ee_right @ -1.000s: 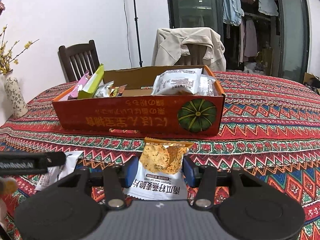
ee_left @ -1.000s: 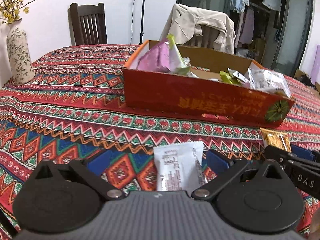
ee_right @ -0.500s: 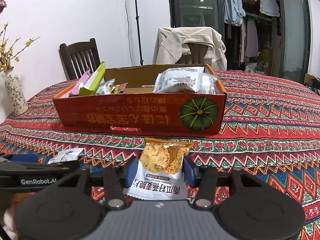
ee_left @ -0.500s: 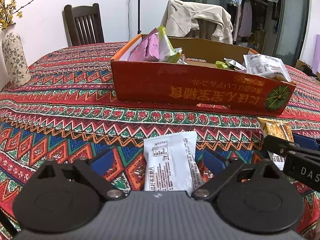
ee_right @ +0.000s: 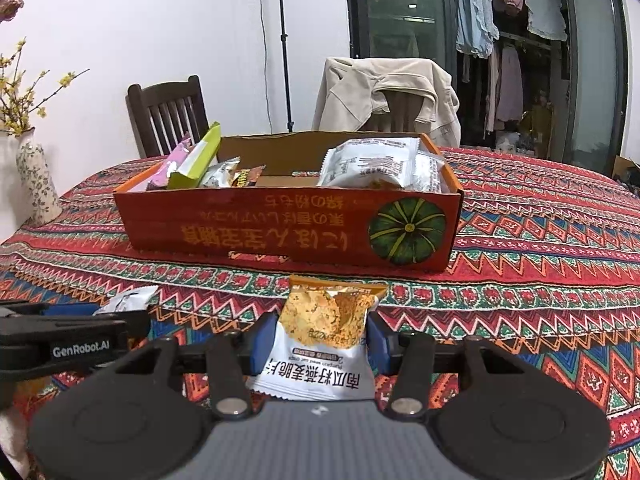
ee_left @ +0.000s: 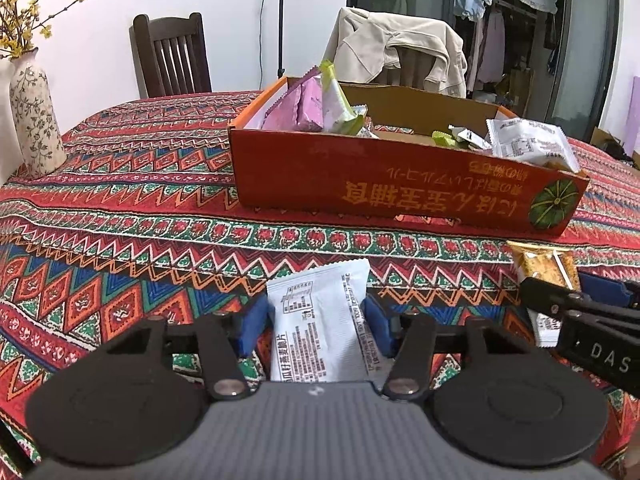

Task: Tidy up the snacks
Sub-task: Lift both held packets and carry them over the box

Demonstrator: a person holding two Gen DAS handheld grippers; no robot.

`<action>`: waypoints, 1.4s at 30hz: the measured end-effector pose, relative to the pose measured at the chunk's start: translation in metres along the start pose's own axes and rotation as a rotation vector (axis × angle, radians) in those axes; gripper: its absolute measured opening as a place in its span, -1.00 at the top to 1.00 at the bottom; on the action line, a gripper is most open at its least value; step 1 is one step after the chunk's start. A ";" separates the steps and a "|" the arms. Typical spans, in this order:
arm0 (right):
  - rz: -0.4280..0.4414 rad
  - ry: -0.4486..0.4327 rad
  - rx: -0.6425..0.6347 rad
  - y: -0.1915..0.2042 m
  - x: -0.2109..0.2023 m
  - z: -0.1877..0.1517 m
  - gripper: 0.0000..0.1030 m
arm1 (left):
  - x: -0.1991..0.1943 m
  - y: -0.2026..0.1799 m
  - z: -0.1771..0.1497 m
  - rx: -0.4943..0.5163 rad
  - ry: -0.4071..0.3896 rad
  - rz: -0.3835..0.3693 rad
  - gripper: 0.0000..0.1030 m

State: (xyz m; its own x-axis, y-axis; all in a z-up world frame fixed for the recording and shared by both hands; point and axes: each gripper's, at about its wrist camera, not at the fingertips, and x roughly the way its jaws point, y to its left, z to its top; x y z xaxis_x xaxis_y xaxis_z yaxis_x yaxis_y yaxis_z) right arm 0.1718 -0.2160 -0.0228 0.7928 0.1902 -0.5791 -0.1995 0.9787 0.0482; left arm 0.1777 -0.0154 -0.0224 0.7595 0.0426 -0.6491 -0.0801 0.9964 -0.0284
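Already, the orange-and-white snack packet (ee_right: 324, 340) was clamped between the right gripper (ee_right: 318, 342) pads, lifted toward the red snack box (ee_right: 288, 228) — presumably its destination. Meanwhile the left gripper (ee_left: 316, 326) jaws were closing around the white snack packet (ee_left: 320, 320) on the patterned tablecloth (ee_left: 120, 208); firm pad contact could not be made out, and the packet's near end was hidden.

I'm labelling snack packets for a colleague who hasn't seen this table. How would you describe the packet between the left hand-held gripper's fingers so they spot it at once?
Start at the orange cardboard box on the patterned tablecloth. In front of it, nearer the camera, the white packet lies between the closing jaws of the left hand-held gripper. It shows its plain back of small black print, unlike the cracker-picture packet in the right hand-held gripper.
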 end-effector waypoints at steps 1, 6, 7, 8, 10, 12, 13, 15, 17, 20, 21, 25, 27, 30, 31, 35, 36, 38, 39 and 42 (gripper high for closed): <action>0.005 -0.001 -0.001 0.000 0.000 0.000 0.06 | -0.002 0.000 0.001 0.001 -0.004 -0.004 -0.07; 0.016 -0.022 0.000 0.002 -0.006 0.005 0.06 | -0.017 0.001 0.009 0.009 -0.049 -0.027 -0.07; 0.019 -0.026 0.003 0.002 -0.008 0.007 0.06 | -0.020 0.002 0.012 0.006 -0.059 -0.032 -0.07; 0.024 -0.033 0.005 0.003 -0.011 0.009 0.06 | -0.023 0.003 0.014 0.004 -0.069 -0.036 -0.07; 0.027 -0.050 0.007 0.003 -0.015 0.013 0.06 | -0.028 0.005 0.022 0.001 -0.088 -0.045 -0.07; 0.031 -0.068 0.008 0.004 -0.021 0.020 0.06 | -0.033 0.005 0.031 0.001 -0.109 -0.052 -0.07; 0.029 -0.079 0.004 0.004 -0.024 0.024 0.06 | -0.034 0.005 0.036 0.002 -0.118 -0.055 -0.07; 0.023 -0.100 -0.004 0.004 -0.027 0.033 0.06 | -0.038 0.005 0.046 0.002 -0.139 -0.065 -0.07; 0.019 -0.119 -0.005 0.002 -0.030 0.043 0.06 | -0.041 0.004 0.056 0.002 -0.157 -0.072 -0.07; 0.006 -0.142 0.006 -0.003 -0.031 0.060 0.06 | -0.043 0.000 0.072 0.002 -0.188 -0.084 -0.07; 0.005 -0.149 0.010 -0.004 -0.031 0.065 0.06 | -0.043 -0.001 0.078 0.004 -0.197 -0.085 -0.07; -0.005 -0.177 0.016 -0.008 -0.028 0.086 0.06 | -0.041 -0.007 0.098 0.004 -0.228 -0.098 -0.07; -0.007 -0.186 0.022 -0.010 -0.024 0.096 0.06 | -0.038 -0.011 0.108 0.002 -0.243 -0.101 -0.07; -0.010 -0.195 0.029 -0.012 -0.014 0.110 0.06 | -0.029 -0.014 0.121 -0.001 -0.260 -0.107 -0.07; -0.012 -0.196 0.029 -0.013 -0.010 0.114 0.06 | -0.026 -0.015 0.124 -0.003 -0.262 -0.109 -0.07; -0.018 -0.199 0.032 -0.014 0.009 0.132 0.06 | -0.006 -0.016 0.140 -0.023 -0.265 -0.109 -0.07; -0.019 -0.200 0.034 -0.015 0.015 0.136 0.06 | 0.000 -0.016 0.143 -0.031 -0.264 -0.108 -0.07; -0.021 -0.201 0.035 -0.015 0.025 0.142 0.06 | 0.011 -0.015 0.149 -0.042 -0.262 -0.109 -0.07; -0.022 -0.203 0.037 -0.016 0.030 0.145 0.06 | 0.017 -0.016 0.152 -0.045 -0.262 -0.106 -0.07; -0.019 -0.204 0.049 -0.017 0.048 0.152 0.06 | 0.033 -0.016 0.159 -0.050 -0.264 -0.097 -0.07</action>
State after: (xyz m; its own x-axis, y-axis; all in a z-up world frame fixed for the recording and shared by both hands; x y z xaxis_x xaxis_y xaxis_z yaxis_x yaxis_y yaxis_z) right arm 0.3006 -0.2122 0.0725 0.8972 0.1782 -0.4040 -0.1589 0.9840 0.0810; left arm 0.3061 -0.0178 0.0774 0.9066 -0.0287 -0.4211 -0.0255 0.9922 -0.1223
